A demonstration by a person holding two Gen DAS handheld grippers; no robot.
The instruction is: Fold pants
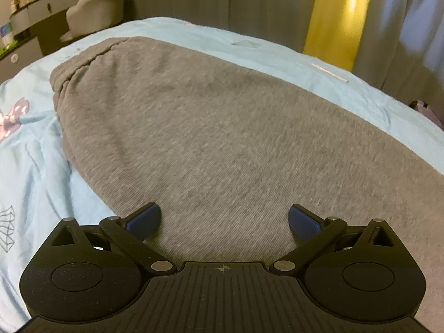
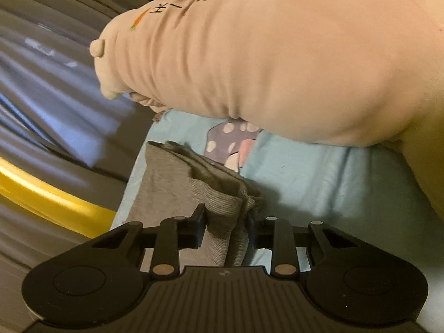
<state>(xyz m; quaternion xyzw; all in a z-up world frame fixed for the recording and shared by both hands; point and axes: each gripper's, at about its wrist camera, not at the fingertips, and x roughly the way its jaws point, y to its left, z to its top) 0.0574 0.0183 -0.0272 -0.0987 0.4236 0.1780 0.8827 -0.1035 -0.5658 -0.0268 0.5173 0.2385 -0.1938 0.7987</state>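
Note:
Grey knit pants [image 1: 211, 127] lie spread on a light blue bedsheet [image 1: 33, 172], with the gathered waistband at the far left. My left gripper [image 1: 224, 219] is open just above the near part of the fabric, its blue pads apart and empty. In the right wrist view, my right gripper [image 2: 226, 222] is shut on a ribbed cuff end of the pants [image 2: 222, 211], with folded layers of fabric bunched between the fingers. The rest of that leg [image 2: 166, 177] trails away on the sheet.
A large beige plush pillow [image 2: 291, 63] with printed characters lies on the bed just beyond the right gripper. A dresser and a grey chair [image 1: 94, 14] stand at the far left. Grey and yellow curtains [image 1: 335, 14] hang behind the bed. A white strip [image 1: 328, 72] lies on the sheet.

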